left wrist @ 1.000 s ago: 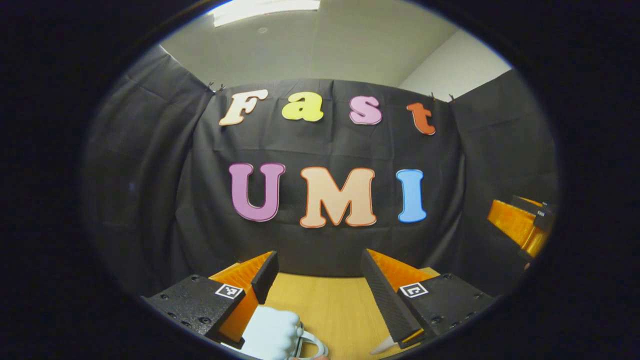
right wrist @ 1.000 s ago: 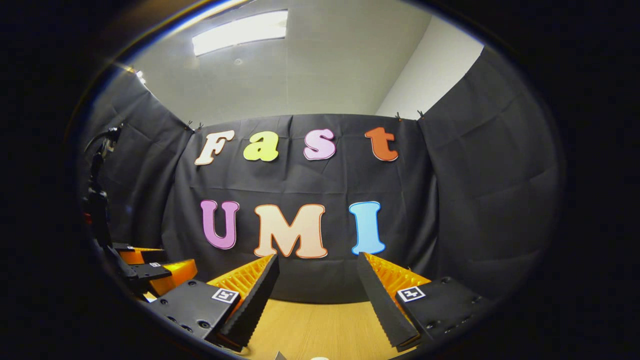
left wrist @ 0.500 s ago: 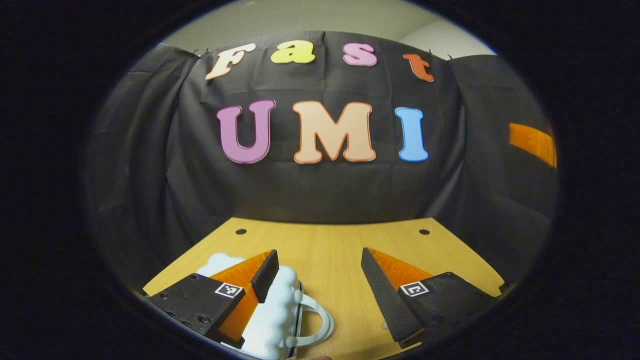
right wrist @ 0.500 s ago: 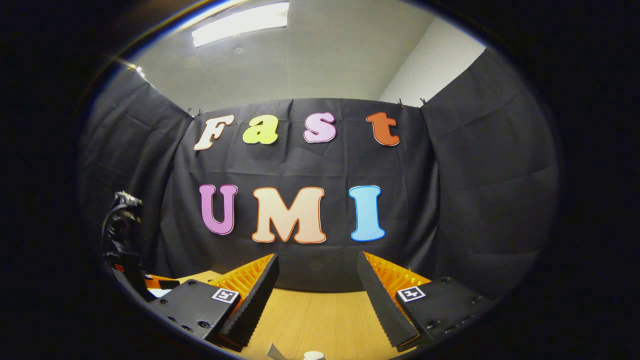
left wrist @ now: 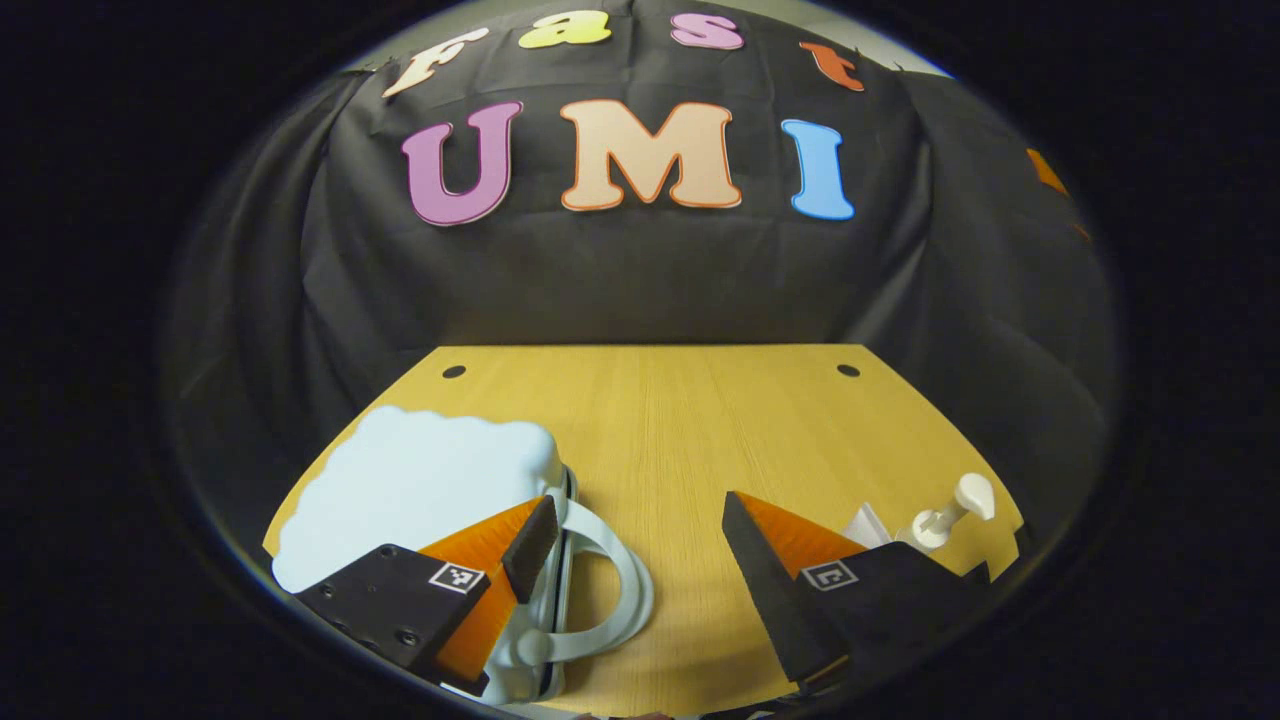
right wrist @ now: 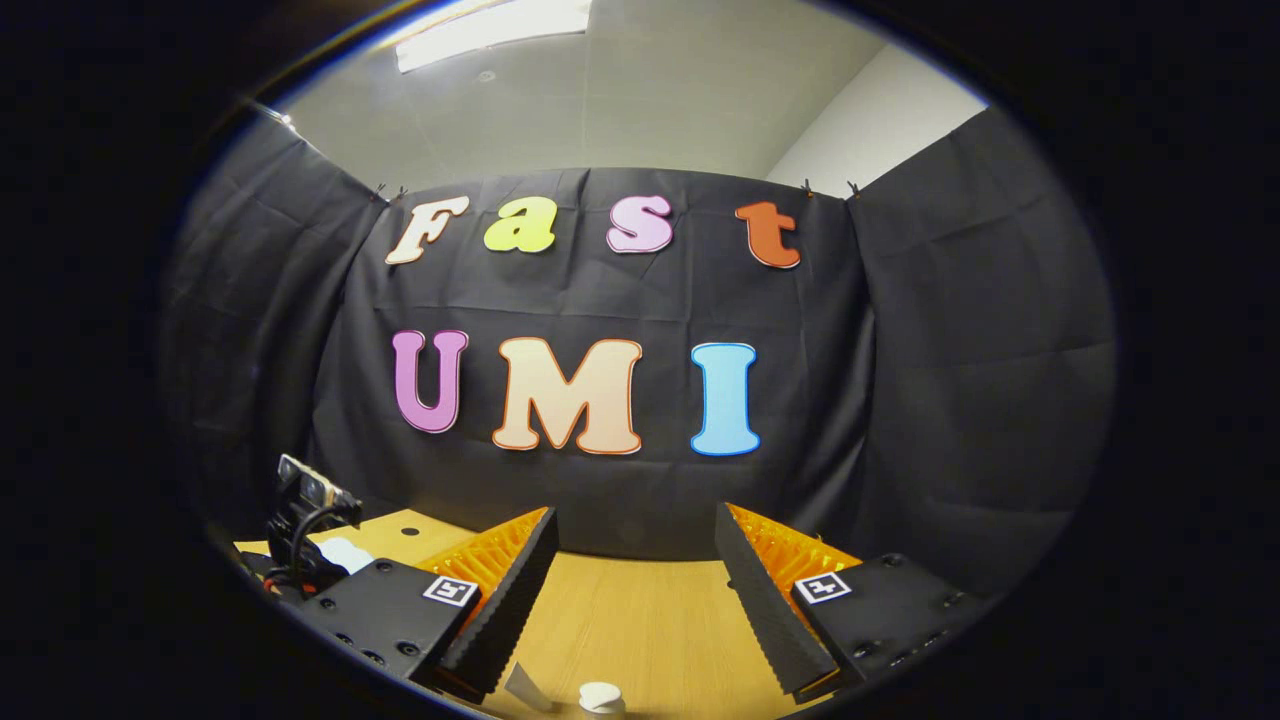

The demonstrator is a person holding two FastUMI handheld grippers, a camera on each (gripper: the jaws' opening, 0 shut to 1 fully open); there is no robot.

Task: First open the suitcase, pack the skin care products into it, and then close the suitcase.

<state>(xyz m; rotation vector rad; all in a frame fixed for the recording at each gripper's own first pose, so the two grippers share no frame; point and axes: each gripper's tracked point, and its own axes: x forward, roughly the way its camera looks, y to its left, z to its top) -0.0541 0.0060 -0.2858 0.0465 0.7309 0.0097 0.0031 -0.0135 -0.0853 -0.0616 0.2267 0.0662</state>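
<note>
suitcase: small, white, with a scalloped, cloud-like outline; lay flat and closed on the left part of the wooden table
suitcase handle: a white loop on the case's right side, pointing toward the table's middle
pump bottle: white skin care dispenser at the table's right edge, pump head tilted up and to the right
white cap: small round top seen low in the right gripper view, near the table's front edge
</note>
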